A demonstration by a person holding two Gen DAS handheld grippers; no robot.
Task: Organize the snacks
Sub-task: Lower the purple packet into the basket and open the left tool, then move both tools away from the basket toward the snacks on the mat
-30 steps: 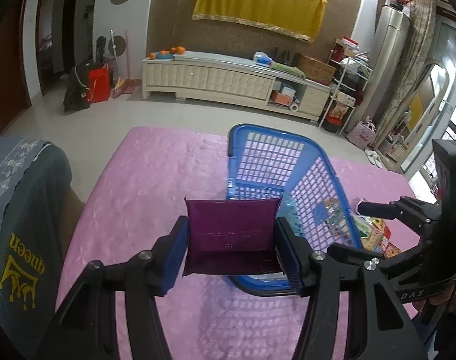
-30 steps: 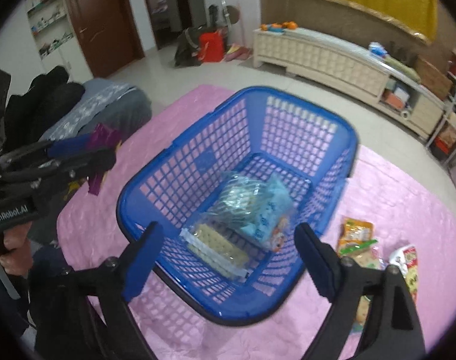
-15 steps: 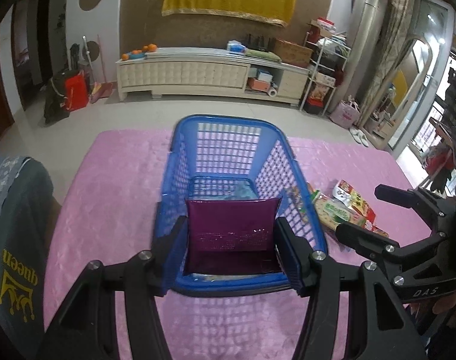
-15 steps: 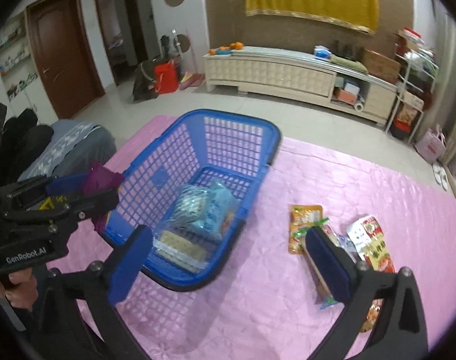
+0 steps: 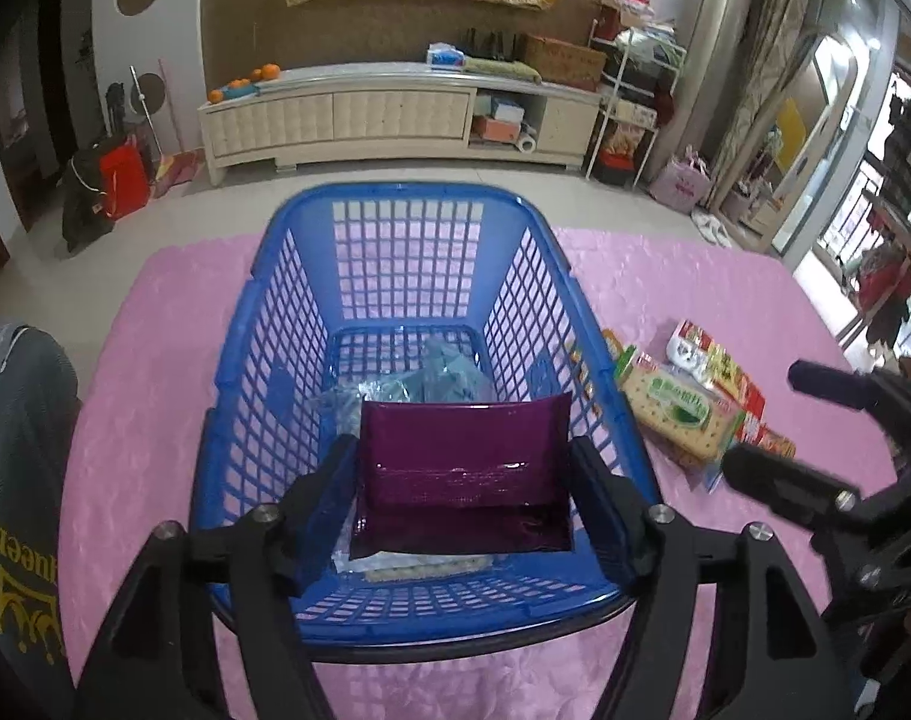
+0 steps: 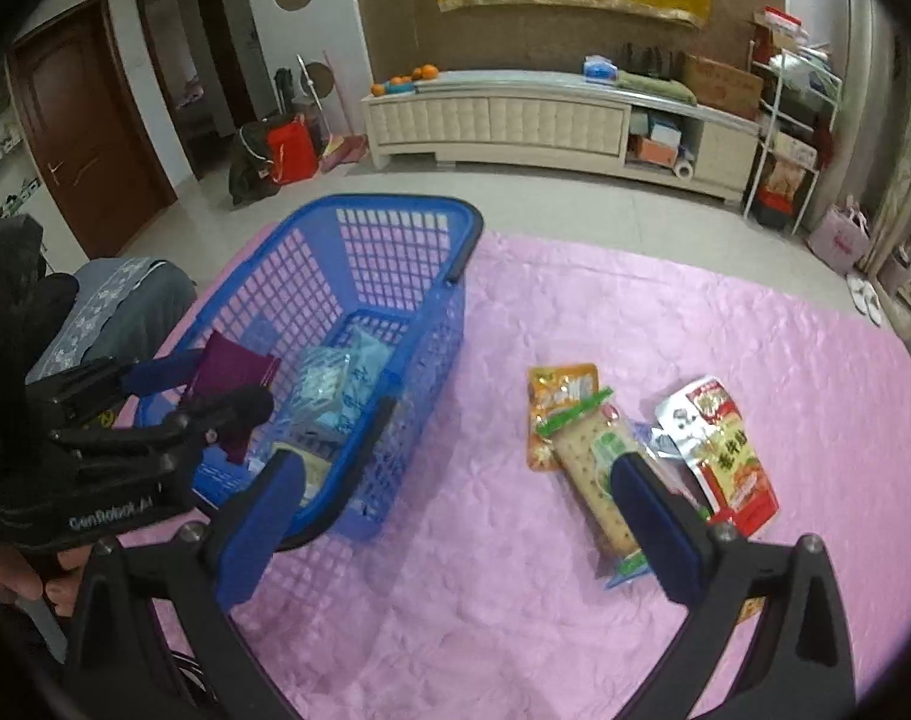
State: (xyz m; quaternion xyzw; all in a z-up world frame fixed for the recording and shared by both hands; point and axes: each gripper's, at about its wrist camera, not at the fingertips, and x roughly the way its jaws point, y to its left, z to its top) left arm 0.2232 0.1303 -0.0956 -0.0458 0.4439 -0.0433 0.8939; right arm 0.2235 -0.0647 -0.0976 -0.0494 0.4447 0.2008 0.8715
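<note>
Over the blue basket [image 5: 395, 228], the left gripper [image 5: 464, 474] grips a purple packet [image 5: 464, 462] ready for release, while the right gripper [image 6: 455, 516], jaws wide, approaches the cracker pack [image 6: 593, 480] on the pink bench [image 6: 635, 312].

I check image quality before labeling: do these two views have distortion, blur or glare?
Left wrist view: strong fisheye bending, dark corners; bright windows at right wash out; purple packet sharp. Right wrist view: same bending; blue basket and snack packs slightly soft, no harsh shadows.
</note>
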